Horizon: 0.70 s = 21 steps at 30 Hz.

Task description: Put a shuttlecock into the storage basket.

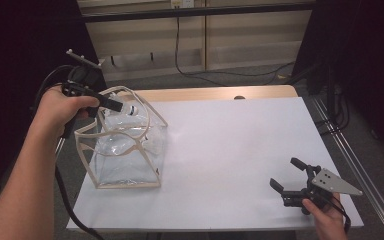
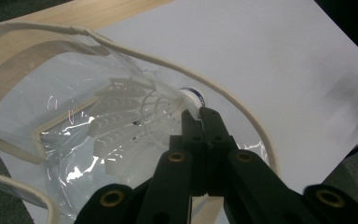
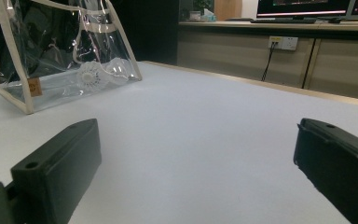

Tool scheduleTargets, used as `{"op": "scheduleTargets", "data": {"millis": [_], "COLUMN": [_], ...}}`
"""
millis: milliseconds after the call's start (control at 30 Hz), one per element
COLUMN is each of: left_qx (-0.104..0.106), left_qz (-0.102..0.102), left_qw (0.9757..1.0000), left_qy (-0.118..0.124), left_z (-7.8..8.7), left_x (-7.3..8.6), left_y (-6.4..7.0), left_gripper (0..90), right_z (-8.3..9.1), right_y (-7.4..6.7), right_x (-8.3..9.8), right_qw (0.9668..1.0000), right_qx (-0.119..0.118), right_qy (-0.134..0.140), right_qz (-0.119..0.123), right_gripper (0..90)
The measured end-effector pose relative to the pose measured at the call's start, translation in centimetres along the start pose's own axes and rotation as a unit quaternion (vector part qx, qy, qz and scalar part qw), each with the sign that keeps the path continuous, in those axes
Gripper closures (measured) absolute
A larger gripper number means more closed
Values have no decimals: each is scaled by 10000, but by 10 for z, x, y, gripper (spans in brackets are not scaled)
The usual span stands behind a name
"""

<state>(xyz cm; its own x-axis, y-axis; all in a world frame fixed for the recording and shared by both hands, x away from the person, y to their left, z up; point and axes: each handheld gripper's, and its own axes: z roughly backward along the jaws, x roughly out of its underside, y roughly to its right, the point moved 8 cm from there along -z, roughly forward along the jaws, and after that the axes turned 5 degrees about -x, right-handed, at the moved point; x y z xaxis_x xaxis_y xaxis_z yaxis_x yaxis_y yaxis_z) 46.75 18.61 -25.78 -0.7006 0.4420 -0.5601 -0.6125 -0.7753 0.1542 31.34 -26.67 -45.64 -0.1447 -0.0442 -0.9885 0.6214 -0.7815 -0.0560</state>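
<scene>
Left gripper [image 2: 200, 116] pinches shuttlecock [image 2: 135, 116] above clear bag [image 1: 125, 150].

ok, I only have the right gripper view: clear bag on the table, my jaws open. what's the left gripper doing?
Observer: The left gripper is shut on a shuttlecock, with its jaws pinching it at the cork end.
Operator: where relative to the bag?
Observer: At the open top of the clear bag, with the feathers pointing toward the inside.
Operator: anything in the way?
Observer: A beige strap of the bag arcs just past the cork. I can't tell whether they touch.
</scene>
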Motion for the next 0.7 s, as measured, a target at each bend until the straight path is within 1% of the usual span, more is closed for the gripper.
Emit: {"op": "scheduleTargets", "data": {"millis": [33,100,167,200,233,400,533,567,700], "left_qx": [-3,14,10,19,20,49,59,68,74], "left_qz": [29,1,34,11,45,7,14,43,28], "left_qw": [10000,10000,10000,10000,10000,9999,9999,9999,9998], "left_qy": [18,-26,-30,-57,-51,-129,-153,-152,-187], "left_z": [-1,-2,-4,-5,-6,-10,-13,-14,-16], "left_x": [0,2,3,5,5,9,11,11,14], "left_y": [0,-1,-1,-2,-2,-2,-2,-2,-2], "left_gripper": [900,900,900,900,900,900,900,900,900], "right_z": [0,0,0,0,0,0,0,0,0], "right_y": [0,0,0,0,0,0,0,0,0], "right_x": [0,0,0,0,0,0,0,0,0], "right_qw": [10000,10000,10000,10000,10000,10000,10000,10000,10000], "right_qx": [0,3,0,-3,-2,-1,-3,-3,1], "right_qy": [0,-2,-3,-7,-5,-1,-6,-5,-4], "right_qz": [-3,-6,1,-1,9,3,13,4,-2], "right_gripper": [6,5,5,6,5,5,5,5,5]}}
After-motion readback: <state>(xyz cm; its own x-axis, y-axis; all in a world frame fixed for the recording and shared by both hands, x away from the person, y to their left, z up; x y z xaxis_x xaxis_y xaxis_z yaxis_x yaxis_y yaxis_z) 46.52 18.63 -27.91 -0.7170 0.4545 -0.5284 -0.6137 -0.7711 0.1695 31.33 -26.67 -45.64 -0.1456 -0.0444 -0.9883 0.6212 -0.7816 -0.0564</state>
